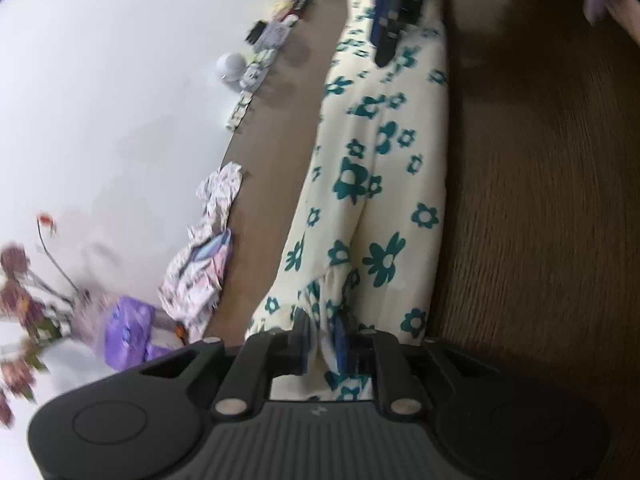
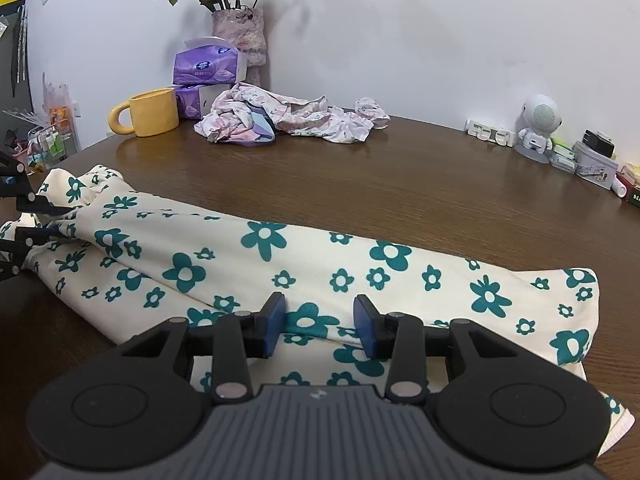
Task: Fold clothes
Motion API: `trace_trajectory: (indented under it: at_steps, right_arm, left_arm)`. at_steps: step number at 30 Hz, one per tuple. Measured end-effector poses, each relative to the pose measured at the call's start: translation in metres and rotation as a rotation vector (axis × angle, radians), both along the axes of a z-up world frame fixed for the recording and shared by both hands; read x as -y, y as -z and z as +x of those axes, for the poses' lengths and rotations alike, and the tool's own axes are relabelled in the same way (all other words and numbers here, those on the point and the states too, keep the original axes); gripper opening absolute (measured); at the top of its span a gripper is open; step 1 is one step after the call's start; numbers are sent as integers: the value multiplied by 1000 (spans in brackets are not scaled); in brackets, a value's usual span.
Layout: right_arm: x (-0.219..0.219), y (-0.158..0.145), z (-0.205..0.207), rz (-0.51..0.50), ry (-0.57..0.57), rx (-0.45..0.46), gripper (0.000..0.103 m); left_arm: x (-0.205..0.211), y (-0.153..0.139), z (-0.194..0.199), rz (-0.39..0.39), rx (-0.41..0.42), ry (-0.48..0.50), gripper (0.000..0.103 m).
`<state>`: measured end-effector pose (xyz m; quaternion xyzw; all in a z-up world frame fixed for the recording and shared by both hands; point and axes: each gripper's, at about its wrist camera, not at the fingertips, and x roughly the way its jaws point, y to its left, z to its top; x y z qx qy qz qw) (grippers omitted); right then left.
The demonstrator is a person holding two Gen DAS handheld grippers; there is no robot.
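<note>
A cream garment with teal flowers (image 2: 304,264) lies folded in a long strip across the brown table; it also shows in the left wrist view (image 1: 384,184). My left gripper (image 1: 322,336) is shut on the gathered waistband end of the garment, and appears at the left edge of the right wrist view (image 2: 60,222). My right gripper (image 2: 320,320) is open, its blue pads (image 2: 276,320) just above the cloth near its front edge. It shows at the far end in the left wrist view (image 1: 390,50).
A crumpled pink floral garment (image 2: 288,118) lies at the back. A yellow mug (image 2: 150,112), purple tissue packs (image 2: 206,66) and a flower vase (image 2: 244,40) stand back left. A white robot figure (image 2: 538,126) and small boxes (image 2: 592,164) sit back right.
</note>
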<state>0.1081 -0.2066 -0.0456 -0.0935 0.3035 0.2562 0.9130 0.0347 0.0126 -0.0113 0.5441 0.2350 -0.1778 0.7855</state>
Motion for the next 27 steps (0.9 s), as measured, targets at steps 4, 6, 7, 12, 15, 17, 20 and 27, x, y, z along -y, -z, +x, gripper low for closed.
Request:
trace_trajectory:
  at_steps: [4,6,7,12,15,17,20,27]
  right_arm:
    - [0,0,0,3,-3,3,38]
    - [0,0,0,4,-3,4,38]
    - [1,1,0,5,-3,5,38]
    - [0,1,-1,5,-2,6,38]
    - [0,1,-1,5,-1,5,38]
    - [0,1,-1,6,0,5,38]
    - [1,1,0,11,0,1,38]
    - [3,0,0,19,-4,-3,38]
  left_arm:
    - [-26,-22,3,-107,-54,-94,42]
    - [-44,-36,2,-158,-69,-162,43]
    - [-53,-43,2,-185,-76,-195,43]
    - [-83,-92,10,-688,-125,-229,54]
    - [-58,-89,32,-782,-187,-186,54]
    - [-38,-81,50,-796,-233,-165,53]
    - [-10,-60,73,-777,-313,-142,45]
    - [-37,-32,76,-808,-363,-213,50]
